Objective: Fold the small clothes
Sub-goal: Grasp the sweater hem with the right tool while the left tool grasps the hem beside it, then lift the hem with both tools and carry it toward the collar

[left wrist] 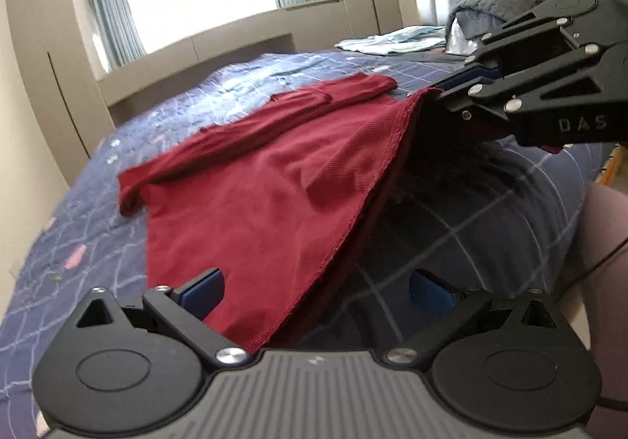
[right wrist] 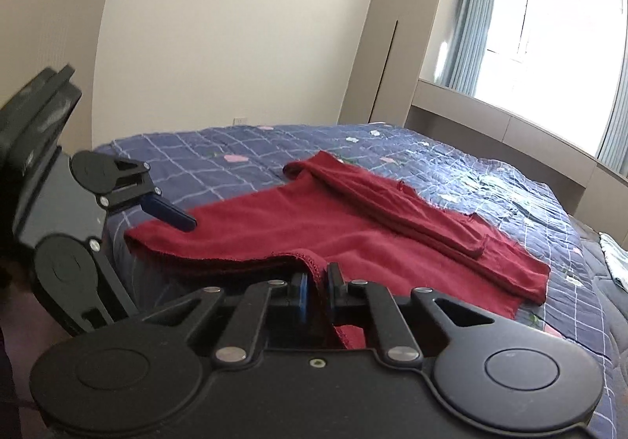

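At the lower left of the left wrist view your left gripper (left wrist: 316, 291) is standing wide, its two blue-padded fingers (left wrist: 204, 291) spread with nothing pinched; the hem of the one dark red ribbed knit garment (left wrist: 251, 195) is draping over the left finger and running up between the two, so the cloth is lying directly ahead of and partly inside those jaws. That garment is lying on the blue quilted bedspread with the pale grid pattern (left wrist: 78, 235), its long axis stretching from the near edge at lower centre toward the upper middle of the frame, one sleeve folded across the body. Moving right, the raised hem is climbing to the upper right, where your right gripper (left wrist: 443, 91) is clamping a corner of it, jaws pressed narrow on the fabric. In the right wrist view the same red garment (right wrist: 353, 227) is filling the middle of the frame, the left gripper (right wrist: 176, 215) is hovering open at the centre left over the near hem, and the right gripper (right wrist: 316, 282) at lower centre is pinching the edge. I would judge the left hand the nearer one to the free hem corner, so the coming close belongs to it. Count: one red garment, two grippers, and one pale green cloth (left wrist: 392, 38) at the upper right, well apart.
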A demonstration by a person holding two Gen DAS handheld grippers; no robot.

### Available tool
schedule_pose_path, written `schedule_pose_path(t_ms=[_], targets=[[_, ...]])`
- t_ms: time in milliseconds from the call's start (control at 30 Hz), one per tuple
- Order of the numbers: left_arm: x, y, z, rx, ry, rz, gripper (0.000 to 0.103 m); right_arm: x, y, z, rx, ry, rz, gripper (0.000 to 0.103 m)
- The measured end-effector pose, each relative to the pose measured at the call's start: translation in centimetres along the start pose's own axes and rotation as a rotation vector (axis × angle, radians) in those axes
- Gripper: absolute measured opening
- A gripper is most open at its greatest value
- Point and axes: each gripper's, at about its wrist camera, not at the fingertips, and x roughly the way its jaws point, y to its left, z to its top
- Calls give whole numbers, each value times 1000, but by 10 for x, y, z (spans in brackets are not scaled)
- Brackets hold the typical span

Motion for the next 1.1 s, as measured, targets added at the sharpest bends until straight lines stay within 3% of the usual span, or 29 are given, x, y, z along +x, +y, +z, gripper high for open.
schedule_pose_path(t_ms=[200,367,533,600,667,800,833,967,1033,1100], targets=[[1,4,5,14,-17,60,95,-8,1,1,14,-14,0,10],[1,13,7,35,-2,103,76,-11,2,0,11,-17,-11,10],[4,15,-2,112,42,106,74,-14,2,-2,23,-12,-12,10],[6,16,-6,122,71,124,63,-15,4,-5,30,-8,-14,10],[7,19,-8,110,93,124,45,-16,5,-7,38,-3,-16,10],[2,25,-10,103,89,114,22,-16,7,-11,37,9,-21,10],[0,25,-10,120,80,127,10,-16,7,-12,36,13,-20,10],[-8,20,-7,188,41,165,6,-11,15,-22,9,64,-38,10],[-9,20,-4,216,35,166,5,-6,21,-30,-14,107,-59,15],[-13,21,-2,231,27,159,5,0,27,-41,-55,149,-101,27]])
